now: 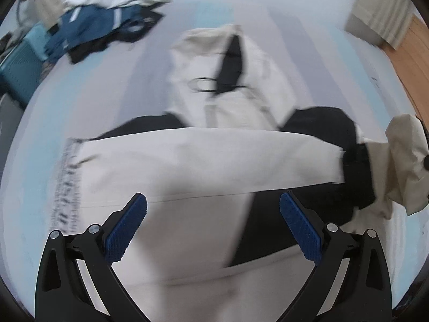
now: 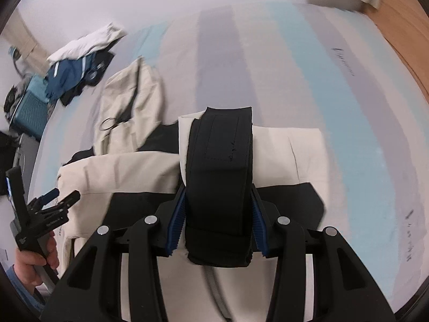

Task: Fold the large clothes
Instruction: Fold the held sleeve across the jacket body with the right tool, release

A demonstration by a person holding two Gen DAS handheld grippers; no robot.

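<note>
the black cuff (image 2: 219, 166) sits clamped in my right gripper (image 2: 218, 225) to carry the sleeve over the cream jacket (image 1: 187, 158) on the bed (image 2: 348, 94), while my left gripper (image 1: 213, 206) hangs open and empty.

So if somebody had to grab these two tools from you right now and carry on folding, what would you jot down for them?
Right hand-held gripper: shut on the black cuff of the cream and black jacket, lifted above the bed.
Left hand-held gripper: open, empty, over the jacket's body.
Jacket: spread across the striped bed, hood lying flat at the far end.
Pile of other clothes: far corner of the bed.
Done: sleeve picked up.
Left: lay the sleeve over the body, fold the rest.
</note>
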